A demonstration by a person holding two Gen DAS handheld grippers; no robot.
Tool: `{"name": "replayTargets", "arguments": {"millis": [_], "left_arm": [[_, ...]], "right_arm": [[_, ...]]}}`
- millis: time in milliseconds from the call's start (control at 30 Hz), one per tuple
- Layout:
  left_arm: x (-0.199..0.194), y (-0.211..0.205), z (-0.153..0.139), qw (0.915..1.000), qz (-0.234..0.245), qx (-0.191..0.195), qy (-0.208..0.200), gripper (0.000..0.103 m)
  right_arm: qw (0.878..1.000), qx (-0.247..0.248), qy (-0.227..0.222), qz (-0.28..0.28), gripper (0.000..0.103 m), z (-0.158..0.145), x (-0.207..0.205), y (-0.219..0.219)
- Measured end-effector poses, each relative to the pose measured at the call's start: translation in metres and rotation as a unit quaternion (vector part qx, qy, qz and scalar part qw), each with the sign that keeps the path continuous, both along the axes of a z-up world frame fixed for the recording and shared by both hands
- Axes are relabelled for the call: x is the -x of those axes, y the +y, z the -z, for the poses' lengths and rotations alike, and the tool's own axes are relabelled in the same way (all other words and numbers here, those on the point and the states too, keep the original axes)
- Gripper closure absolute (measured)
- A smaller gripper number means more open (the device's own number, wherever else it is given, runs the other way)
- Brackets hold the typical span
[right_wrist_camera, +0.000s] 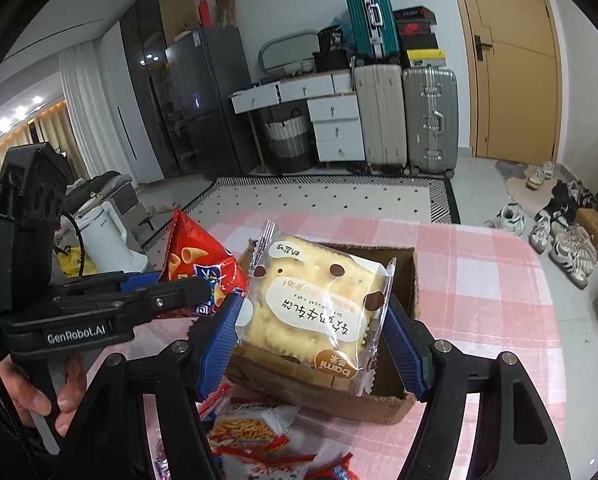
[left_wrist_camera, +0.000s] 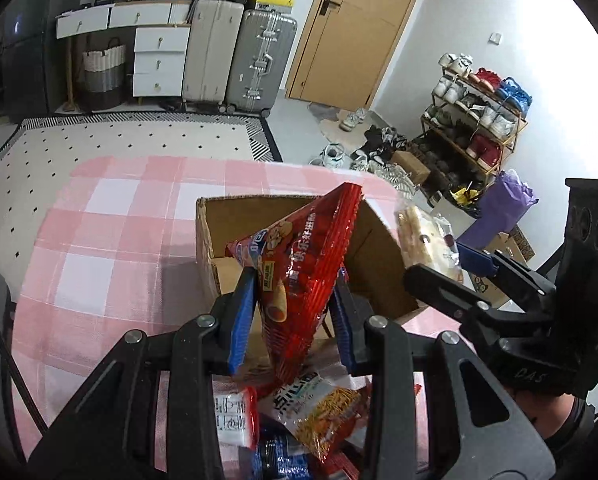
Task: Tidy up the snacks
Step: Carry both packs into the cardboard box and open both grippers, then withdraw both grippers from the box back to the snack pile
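My left gripper (left_wrist_camera: pixel 293 312) is shut on a red snack bag (left_wrist_camera: pixel 303 264) and holds it above the near rim of an open cardboard box (left_wrist_camera: pixel 219 224) on the pink checked table. My right gripper (right_wrist_camera: pixel 313 322) is shut on a clear pack of yellow biscuits (right_wrist_camera: pixel 315 300) and holds it over the same box (right_wrist_camera: pixel 409 280). The right gripper and its biscuit pack (left_wrist_camera: pixel 423 236) show at the box's right side in the left wrist view. The left gripper with the red bag (right_wrist_camera: pixel 203 256) shows at left in the right wrist view.
Several loose snack packs (left_wrist_camera: pixel 319 412) lie on the pink checked tablecloth (left_wrist_camera: pixel 111 240) in front of the box, also in the right wrist view (right_wrist_camera: pixel 251 436). A white kettle (right_wrist_camera: pixel 103 236) stands left of the table. Suitcases, drawers and a shoe rack (left_wrist_camera: pixel 475 120) line the room.
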State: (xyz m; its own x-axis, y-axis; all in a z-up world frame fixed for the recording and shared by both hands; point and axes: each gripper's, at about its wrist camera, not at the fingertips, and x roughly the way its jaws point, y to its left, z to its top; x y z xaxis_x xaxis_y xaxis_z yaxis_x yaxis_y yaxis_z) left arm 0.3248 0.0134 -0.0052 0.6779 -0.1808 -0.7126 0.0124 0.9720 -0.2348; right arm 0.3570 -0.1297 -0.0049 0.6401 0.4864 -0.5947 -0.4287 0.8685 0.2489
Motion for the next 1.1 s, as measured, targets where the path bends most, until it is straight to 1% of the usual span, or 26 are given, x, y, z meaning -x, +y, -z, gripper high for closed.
{"name": "replayTargets", "arguments": {"millis": [100, 200, 433, 467, 500, 600, 633, 733, 767, 800, 867, 933, 1000, 1100], "left_arm": [[-0.013, 0.002, 0.015, 0.9998, -0.004, -0.011, 0.014, 0.071], [-0.021, 0.002, 0.027, 0.9996, -0.003, -0.020, 0.020, 0.071], [-0.037, 0.006, 0.044, 0.9995, 0.002, -0.009, 0.031, 0.071], [-0.037, 0.004, 0.043, 0.9994, 0.004, -0.007, 0.032, 0.070], [-0.038, 0.005, 0.044, 0.9995, 0.004, -0.005, 0.032, 0.070], [-0.042, 0.007, 0.047, 0.9993, 0.008, -0.001, 0.036, 0.070], [-0.043, 0.008, 0.048, 0.9991, 0.006, -0.001, 0.042, 0.066], [-0.044, 0.013, 0.049, 0.9987, -0.001, 0.001, 0.050, 0.049], [-0.043, 0.013, 0.048, 0.9988, 0.001, 0.003, 0.048, 0.045], [-0.040, 0.012, 0.046, 0.9990, 0.003, 0.000, 0.045, 0.043], [-0.035, 0.007, 0.041, 0.9991, -0.003, -0.023, 0.036, 0.031], [-0.027, 0.003, 0.034, 0.9988, -0.009, -0.045, 0.020, 0.025], [-0.018, -0.002, 0.025, 0.9983, -0.011, -0.056, 0.004, 0.024], [-0.005, -0.007, 0.011, 0.9975, -0.016, -0.069, -0.008, 0.024]], "right_arm": [[1.000, -0.004, 0.014, 0.003, 0.033, 0.014, -0.014, 0.005], [1.000, -0.002, 0.022, 0.005, 0.033, 0.027, -0.025, 0.008], [1.000, 0.007, 0.027, 0.004, 0.032, 0.048, -0.039, 0.016], [1.000, 0.008, 0.025, 0.008, 0.030, 0.050, -0.040, 0.017], [1.000, 0.009, 0.022, 0.012, 0.025, 0.051, -0.039, 0.017], [1.000, 0.016, 0.006, 0.026, 0.015, 0.051, -0.041, 0.017], [0.999, 0.021, 0.001, 0.030, 0.014, 0.051, -0.041, 0.017], [0.999, 0.023, -0.008, 0.035, 0.011, 0.050, -0.039, 0.010], [0.999, 0.021, -0.008, 0.036, 0.010, 0.050, -0.038, 0.008], [0.999, 0.018, -0.009, 0.038, 0.009, 0.048, -0.036, 0.006], [0.999, 0.015, -0.015, 0.043, 0.009, 0.043, -0.031, 0.000], [0.998, 0.014, -0.022, 0.049, 0.008, 0.038, -0.025, -0.006], [0.998, 0.010, -0.028, 0.054, 0.008, 0.033, -0.018, -0.012], [0.997, 0.006, -0.039, 0.068, 0.007, 0.021, -0.004, -0.024]]}}
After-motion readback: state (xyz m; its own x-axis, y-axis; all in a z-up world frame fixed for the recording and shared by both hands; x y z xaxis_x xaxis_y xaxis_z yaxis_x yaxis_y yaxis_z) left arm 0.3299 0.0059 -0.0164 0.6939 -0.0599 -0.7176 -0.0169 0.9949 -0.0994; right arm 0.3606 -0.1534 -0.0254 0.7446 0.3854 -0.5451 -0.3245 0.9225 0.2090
